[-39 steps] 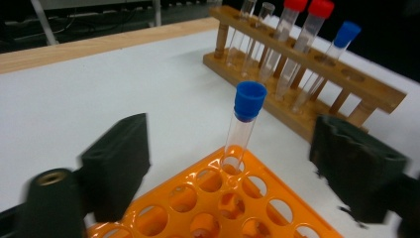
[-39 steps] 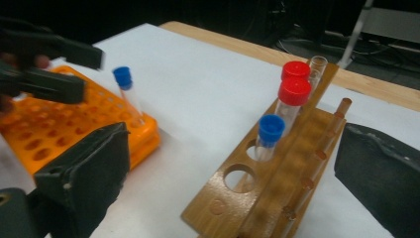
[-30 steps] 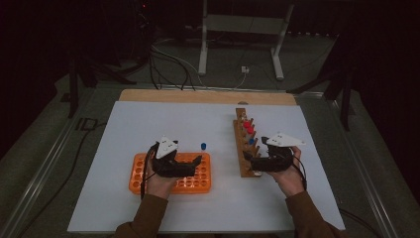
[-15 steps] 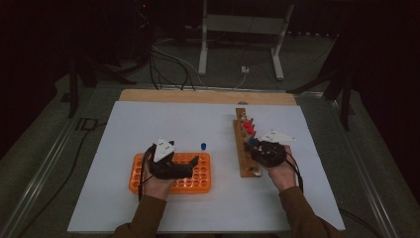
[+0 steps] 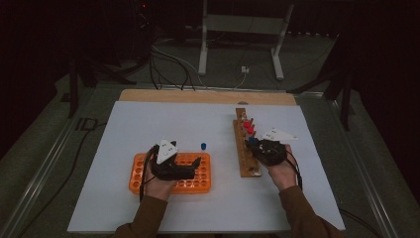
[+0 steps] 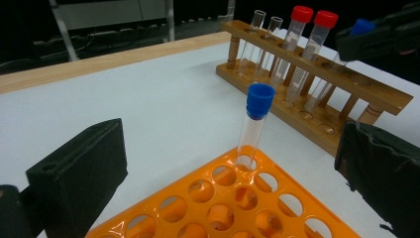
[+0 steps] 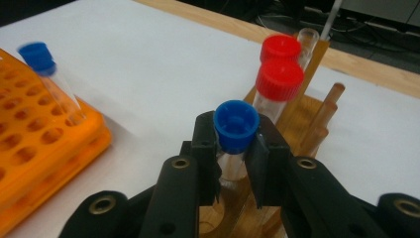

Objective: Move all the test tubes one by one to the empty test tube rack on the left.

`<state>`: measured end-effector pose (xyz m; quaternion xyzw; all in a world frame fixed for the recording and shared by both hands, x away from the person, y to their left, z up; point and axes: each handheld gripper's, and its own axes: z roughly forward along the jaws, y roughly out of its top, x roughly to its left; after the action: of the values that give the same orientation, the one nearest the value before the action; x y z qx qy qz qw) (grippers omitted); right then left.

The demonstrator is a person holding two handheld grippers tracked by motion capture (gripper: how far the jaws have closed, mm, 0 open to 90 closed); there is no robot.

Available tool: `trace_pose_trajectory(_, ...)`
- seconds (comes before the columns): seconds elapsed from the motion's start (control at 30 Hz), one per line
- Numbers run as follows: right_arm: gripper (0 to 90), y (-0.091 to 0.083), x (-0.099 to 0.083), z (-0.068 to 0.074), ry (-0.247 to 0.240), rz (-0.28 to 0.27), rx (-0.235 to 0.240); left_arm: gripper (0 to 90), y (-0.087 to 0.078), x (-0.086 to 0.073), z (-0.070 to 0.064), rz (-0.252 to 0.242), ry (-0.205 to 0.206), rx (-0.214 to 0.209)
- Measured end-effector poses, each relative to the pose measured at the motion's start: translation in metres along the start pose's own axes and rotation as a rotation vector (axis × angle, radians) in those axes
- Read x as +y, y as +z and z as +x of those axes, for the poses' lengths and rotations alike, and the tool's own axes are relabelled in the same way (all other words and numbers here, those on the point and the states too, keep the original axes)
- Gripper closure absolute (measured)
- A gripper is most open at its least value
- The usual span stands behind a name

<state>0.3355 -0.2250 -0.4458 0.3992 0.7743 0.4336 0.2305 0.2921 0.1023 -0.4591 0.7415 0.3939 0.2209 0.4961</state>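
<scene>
An orange tube rack [image 5: 139, 179] lies on the white table, and my left gripper [image 5: 196, 167] hovers over it, open, its jaws wide apart on either side of the rack's corner [image 6: 225, 163]. A blue-capped tube [image 6: 253, 124] stands upright in that corner hole [image 5: 203, 146], ahead of the jaws and untouched. My right gripper [image 5: 253, 148] is at the wooden rack [image 5: 246, 166] and is shut on a second blue-capped tube [image 7: 236, 126], just under its cap, with the tube's foot still in the rack. Two red-capped tubes [image 7: 280, 64] stand right behind it.
Two uncapped glass tubes [image 6: 265, 37] stand at the wooden rack's far end. The table's wooden back edge [image 5: 198, 96] lies beyond. Cables and a metal stand [image 5: 237, 29] are on the floor behind. Bare white tabletop [image 5: 163, 124] spreads between and behind the racks.
My right gripper has shifted slightly left, onto the wooden rack, and now grips the blue-capped tube there. The left gripper has stayed over the orange rack.
</scene>
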Motion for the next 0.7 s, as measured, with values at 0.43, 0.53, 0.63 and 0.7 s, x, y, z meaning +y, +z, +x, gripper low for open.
trace_pose_trajectory(0.43,76.0,-0.024,0.026,0.001,-0.027,-0.038,0.015,0.8,-0.004,0.008,-0.006,-0.024,0.013,-0.010)
trace_pose_trajectory(0.53,76.0,-0.031,0.032,0.002,-0.036,-0.053,0.013,0.8,-0.004,0.011,-0.008,-0.025,0.022,-0.013)
trace_pose_trajectory(0.63,76.0,-0.038,0.037,0.004,-0.033,-0.075,0.019,0.8,-0.003,0.012,-0.011,-0.030,0.026,-0.017)
trace_pose_trajectory(0.7,76.0,-0.042,0.040,0.005,-0.034,-0.084,0.028,0.8,-0.003,0.013,-0.013,-0.028,0.031,-0.020)
